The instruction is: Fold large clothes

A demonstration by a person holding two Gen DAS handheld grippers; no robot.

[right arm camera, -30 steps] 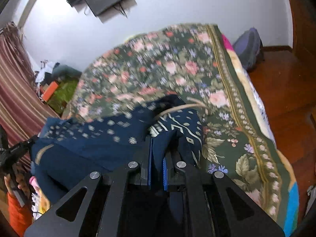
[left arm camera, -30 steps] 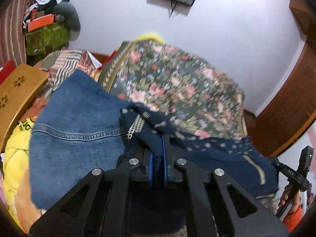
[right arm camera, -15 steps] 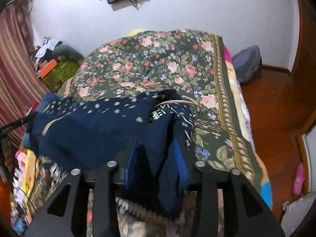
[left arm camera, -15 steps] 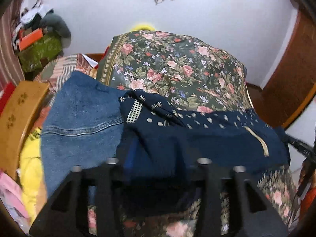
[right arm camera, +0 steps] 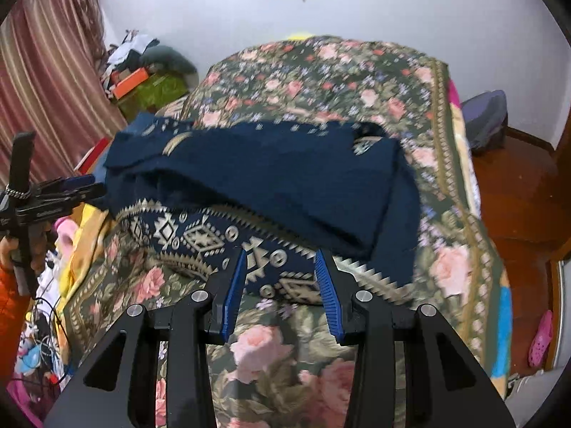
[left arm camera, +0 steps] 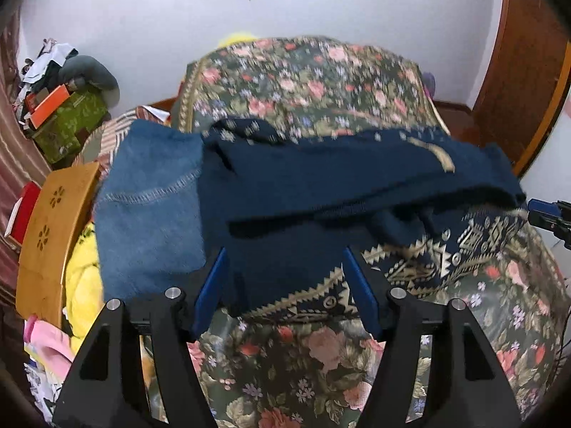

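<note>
A dark navy patterned garment [left arm camera: 321, 192] lies folded across a floral bedspread [left arm camera: 303, 82], its cream geometric border turned toward me, its left end overlapping a blue denim piece [left arm camera: 146, 214] at the bed's edge. My left gripper [left arm camera: 285, 285] has its blue pads [left arm camera: 210, 285] spread and opening wider; the near hem shows between them, but the pads do not press it. My right gripper [right arm camera: 282, 281] also stands apart, narrower than the left, with the patterned border [right arm camera: 203, 235] in the gap between its pads [right arm camera: 326, 285] and nothing pinched. I judge the cloth to be soft, limp and fairly thick, a knit or woven weave that drapes, sags under its own weight and keeps a loose crease only where it is laid flat. It looks neither fragile nor slippery, though stacked layers could slide over one another. For the next fold I would take it at the two near corners of the bordered hem, one per gripper, biting through all layers so the top flap does not peel away. A yellow garment [left arm camera: 82, 285] and a wooden board [left arm camera: 50, 235] crowd the left side.
</note>
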